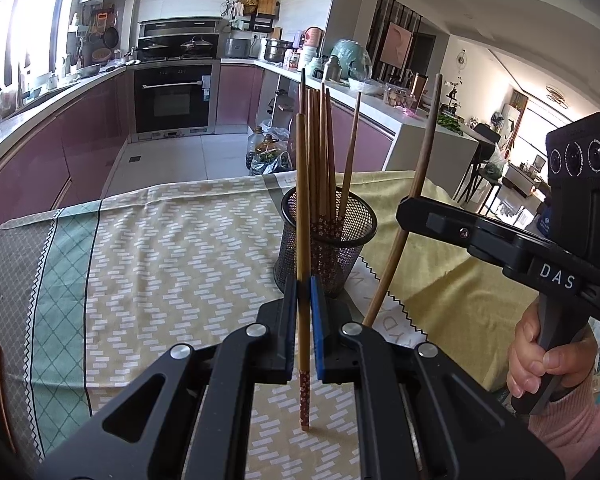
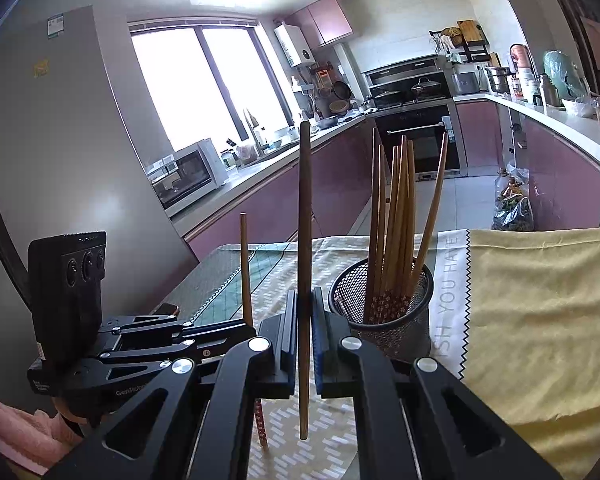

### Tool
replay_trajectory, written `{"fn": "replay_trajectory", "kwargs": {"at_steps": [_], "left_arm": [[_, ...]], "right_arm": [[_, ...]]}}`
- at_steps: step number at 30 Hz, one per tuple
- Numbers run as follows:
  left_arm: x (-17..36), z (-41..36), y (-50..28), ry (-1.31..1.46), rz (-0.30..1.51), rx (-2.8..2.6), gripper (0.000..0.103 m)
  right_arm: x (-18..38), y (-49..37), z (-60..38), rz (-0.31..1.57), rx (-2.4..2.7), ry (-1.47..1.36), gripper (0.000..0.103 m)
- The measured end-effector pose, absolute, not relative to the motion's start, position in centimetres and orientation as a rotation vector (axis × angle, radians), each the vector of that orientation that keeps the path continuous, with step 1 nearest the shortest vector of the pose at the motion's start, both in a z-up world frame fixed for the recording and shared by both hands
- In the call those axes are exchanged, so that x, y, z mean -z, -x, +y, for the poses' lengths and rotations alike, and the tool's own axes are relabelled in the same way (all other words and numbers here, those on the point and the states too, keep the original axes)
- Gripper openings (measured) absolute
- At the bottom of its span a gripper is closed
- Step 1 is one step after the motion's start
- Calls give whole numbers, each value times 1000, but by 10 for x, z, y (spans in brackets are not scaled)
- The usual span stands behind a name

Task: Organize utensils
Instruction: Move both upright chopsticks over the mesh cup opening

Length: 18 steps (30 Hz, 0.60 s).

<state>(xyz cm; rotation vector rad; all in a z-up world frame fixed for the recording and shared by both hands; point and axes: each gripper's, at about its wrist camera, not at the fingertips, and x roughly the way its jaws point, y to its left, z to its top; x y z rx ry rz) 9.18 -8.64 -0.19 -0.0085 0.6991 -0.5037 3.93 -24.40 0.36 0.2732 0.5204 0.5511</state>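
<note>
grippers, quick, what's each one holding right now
left gripper: closed on a light chopstick with a patterned tip, held upright.
right gripper: closed on a dark chopstick, held upright.

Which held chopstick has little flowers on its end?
The one in the left claw: this lighter chopstick has a red flowered tip. The right claw holds a plain dark chopstick, with no flowers.

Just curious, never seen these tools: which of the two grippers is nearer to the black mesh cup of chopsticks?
Hard to call; roughly equal. The left gripper, shut on a patterned chopstick, sits just before the mesh cup. The right gripper, clamping a dark chopstick, is beside it.
</note>
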Motion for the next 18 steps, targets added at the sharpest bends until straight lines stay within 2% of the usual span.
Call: {"fn": "replay_trajectory", "kwargs": {"at_steps": [18], "left_arm": [[-8,-90,-94,-4,674,508,7]], "right_arm": [[-9,-39,-248,506,-539,-267,6]]}}
